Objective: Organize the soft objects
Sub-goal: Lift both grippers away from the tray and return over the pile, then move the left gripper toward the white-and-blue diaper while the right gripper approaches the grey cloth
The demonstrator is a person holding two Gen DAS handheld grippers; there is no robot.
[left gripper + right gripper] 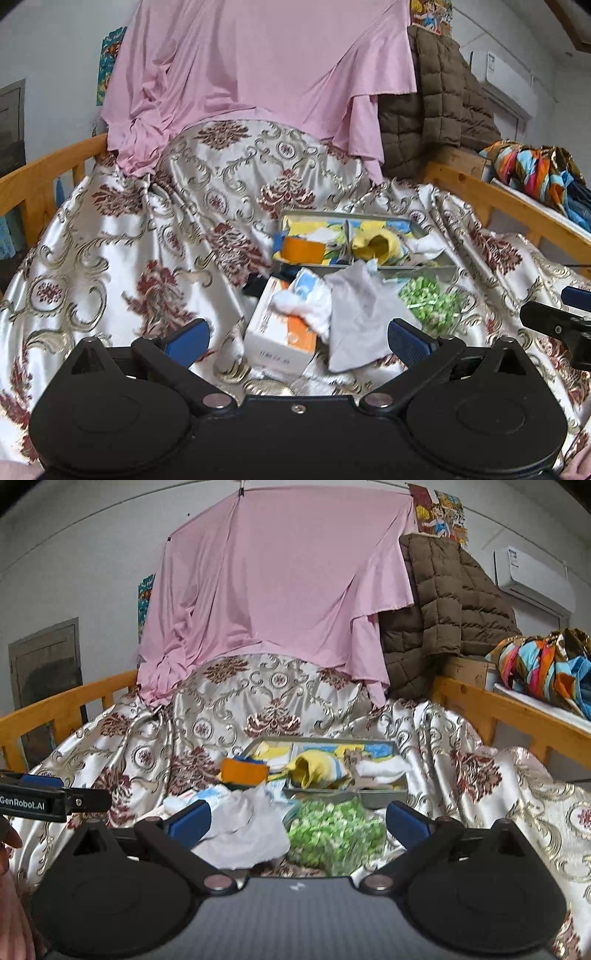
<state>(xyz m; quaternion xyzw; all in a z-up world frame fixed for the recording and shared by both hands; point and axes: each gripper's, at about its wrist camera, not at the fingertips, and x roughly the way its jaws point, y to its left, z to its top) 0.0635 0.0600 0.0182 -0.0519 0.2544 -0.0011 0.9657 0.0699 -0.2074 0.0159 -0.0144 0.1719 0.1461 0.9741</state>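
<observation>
Grey cloth (356, 317) lies ahead of both grippers' spread, empty jaws, beside the tray (417, 266).

Both grippers are matte black with blue finger pads (186, 341), round silver pivot screws, and white "GenRobot.AI" lettering; possibly a pink sleeve (16, 919).

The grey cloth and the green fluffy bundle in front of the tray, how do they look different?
The grey cloth is a plain, pale sheet, crumpled and spread fairly flat; the green fluffy bundle is bright green, tufted and heaped into a mound. The cloth overlaps the white and orange box, while the bundle sits to its right, nearer the tray. Both lie on the patterned bedspread, outside the tray.
</observation>
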